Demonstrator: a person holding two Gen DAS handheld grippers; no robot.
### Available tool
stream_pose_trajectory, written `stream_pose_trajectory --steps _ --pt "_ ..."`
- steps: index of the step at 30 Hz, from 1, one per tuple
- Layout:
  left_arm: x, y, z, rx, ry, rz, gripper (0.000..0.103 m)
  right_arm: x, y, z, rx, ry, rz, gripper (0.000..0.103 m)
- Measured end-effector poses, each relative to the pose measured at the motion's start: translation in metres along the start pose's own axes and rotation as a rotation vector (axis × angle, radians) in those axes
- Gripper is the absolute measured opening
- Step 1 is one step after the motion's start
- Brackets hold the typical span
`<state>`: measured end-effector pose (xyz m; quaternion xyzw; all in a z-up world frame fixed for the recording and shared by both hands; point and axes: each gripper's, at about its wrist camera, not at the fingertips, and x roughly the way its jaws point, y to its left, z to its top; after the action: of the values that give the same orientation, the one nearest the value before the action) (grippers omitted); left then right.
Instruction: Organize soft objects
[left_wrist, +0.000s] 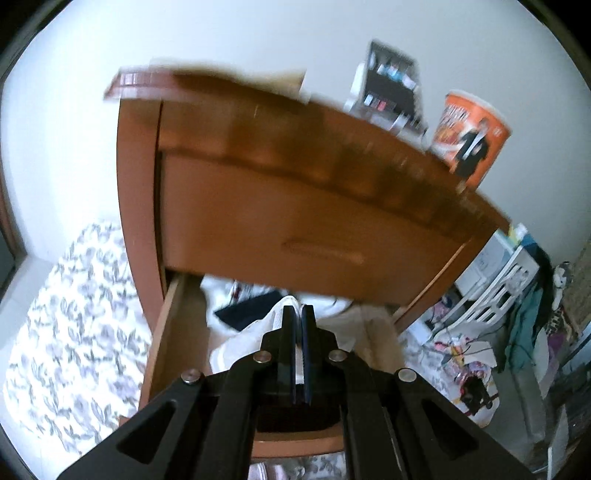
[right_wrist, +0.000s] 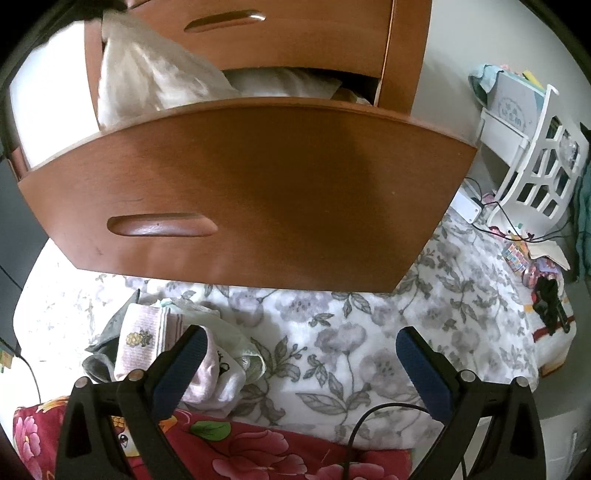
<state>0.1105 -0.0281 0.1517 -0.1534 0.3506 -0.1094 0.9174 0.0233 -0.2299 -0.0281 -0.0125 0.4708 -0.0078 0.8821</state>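
Observation:
My left gripper (left_wrist: 298, 314) is shut on a white cloth (left_wrist: 255, 336) and holds it over the open lower drawer (left_wrist: 177, 332) of a brown wooden chest; white and dark clothes (left_wrist: 251, 306) lie inside. In the right wrist view the same open drawer (right_wrist: 251, 192) shows its curved front, with white cloth (right_wrist: 147, 74) bulging out at its left. My right gripper (right_wrist: 299, 347) is open and empty above a floral blanket (right_wrist: 369, 332). A small pile of soft items, a pink pineapple towel (right_wrist: 140, 343) and pale garments (right_wrist: 229, 365), lies by its left finger.
An orange tub (left_wrist: 469, 136) and a small box stand on the chest top (left_wrist: 295, 122). A white rack (right_wrist: 535, 166), cables and colourful clutter (right_wrist: 532, 266) lie at the right. A red floral cloth (right_wrist: 240, 446) lies near the bottom edge.

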Motion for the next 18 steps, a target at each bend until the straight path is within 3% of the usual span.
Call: stream_pose_trajectory --steps 10,13,18 --pt "-0.058 -0.019 0.023 0.060 -0.136 -0.060 0.002 -0.001 0.000 0.001 -0.002 -0.003 -0.003 0.103" --pt "-0.049 -0.019 0.021 0.066 -0.094 -0.052 0.002 -0.002 0.000 0.001 -0.004 -0.007 -0.006 0.103" --pt "-0.008 -0.012 0.015 0.080 0.054 -0.012 0.002 -0.003 0.001 0.001 -0.006 -0.011 -0.009 0.103"
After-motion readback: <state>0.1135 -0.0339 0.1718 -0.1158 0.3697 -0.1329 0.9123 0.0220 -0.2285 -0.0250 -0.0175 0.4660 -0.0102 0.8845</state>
